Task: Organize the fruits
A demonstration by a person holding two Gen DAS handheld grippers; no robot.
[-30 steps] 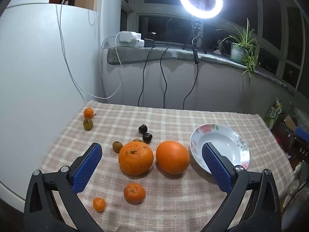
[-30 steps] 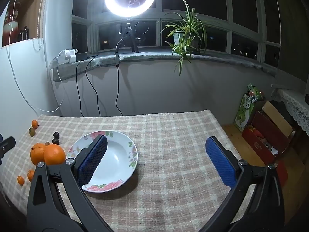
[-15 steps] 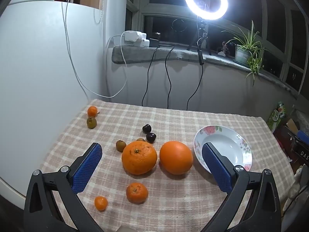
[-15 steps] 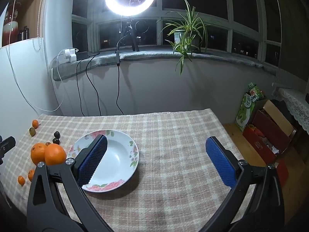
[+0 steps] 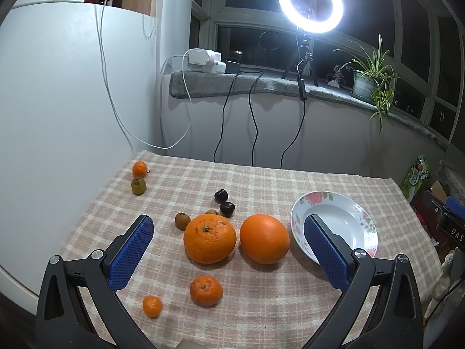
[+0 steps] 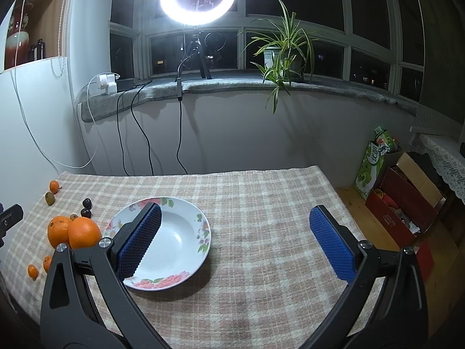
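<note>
Left claw [image 5: 228, 248] gapes empty, two oranges [image 5: 209, 238] just ahead between its fingers; right claw [image 6: 234, 240] gapes empty beside plate [image 6: 186, 250]

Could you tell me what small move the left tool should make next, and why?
Probably ease the left tool forward and down around the big dimpled orange. Its jaws stand wide open with that fruit centred between them, nothing is held, and the white floral plate just right of the smooth round orange is bare.
</note>
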